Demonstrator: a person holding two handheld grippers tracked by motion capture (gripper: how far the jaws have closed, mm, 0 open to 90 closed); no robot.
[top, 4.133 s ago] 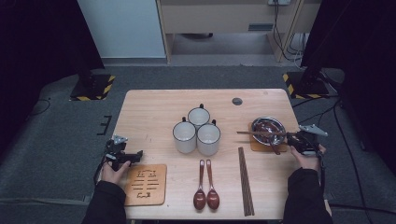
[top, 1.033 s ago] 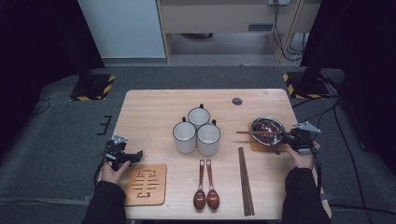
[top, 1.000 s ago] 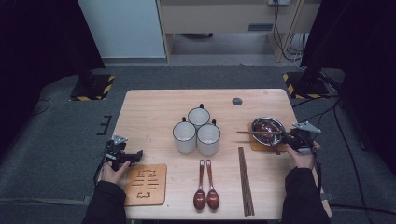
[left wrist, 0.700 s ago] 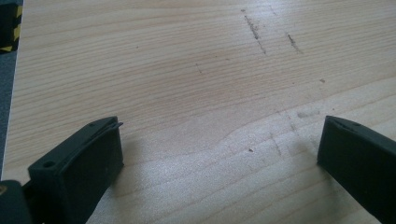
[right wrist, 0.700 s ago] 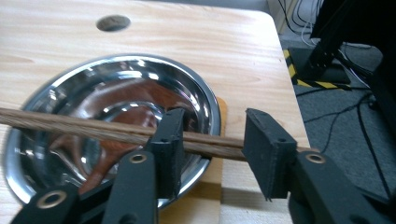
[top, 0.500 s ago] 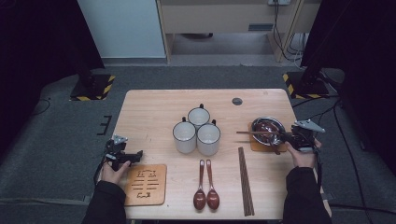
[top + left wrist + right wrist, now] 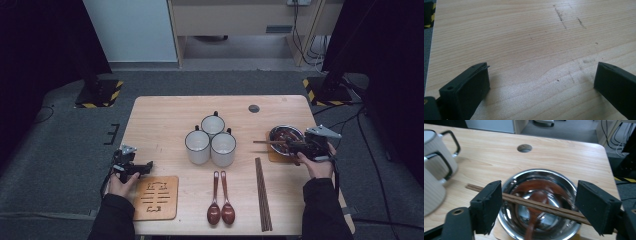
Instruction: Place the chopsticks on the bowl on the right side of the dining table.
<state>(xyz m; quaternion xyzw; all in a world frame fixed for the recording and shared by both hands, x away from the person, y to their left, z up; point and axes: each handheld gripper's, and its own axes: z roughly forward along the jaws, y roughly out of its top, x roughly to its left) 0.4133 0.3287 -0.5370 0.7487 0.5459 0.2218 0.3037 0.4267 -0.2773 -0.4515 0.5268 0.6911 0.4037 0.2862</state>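
The chopsticks (image 7: pixel 541 206) lay across the steel bowl (image 7: pixel 564 182) near the table's (image 7: pixel 165 115) right edge. My right gripper (image 7: pixel 537 207) (jaws just spreading) stood wide, untouching. My left gripper (image 7: pixel 541 82) gaped over the front-left corner.

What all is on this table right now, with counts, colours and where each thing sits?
white ribbed mugs with black rims: three, clustered mid-table
steel bowl: one, silver, right side on a wooden coaster, brown spoon inside
dark wooden chopsticks: one pair, lying across the bowl
second chopstick pair: dark brown, front right of centre
brown spoons: two, front centre
slotted wooden trivet: one, tan, front left
left hand-held gripper: black, open over bare table
right hand-held gripper: black, just opening, over bowl
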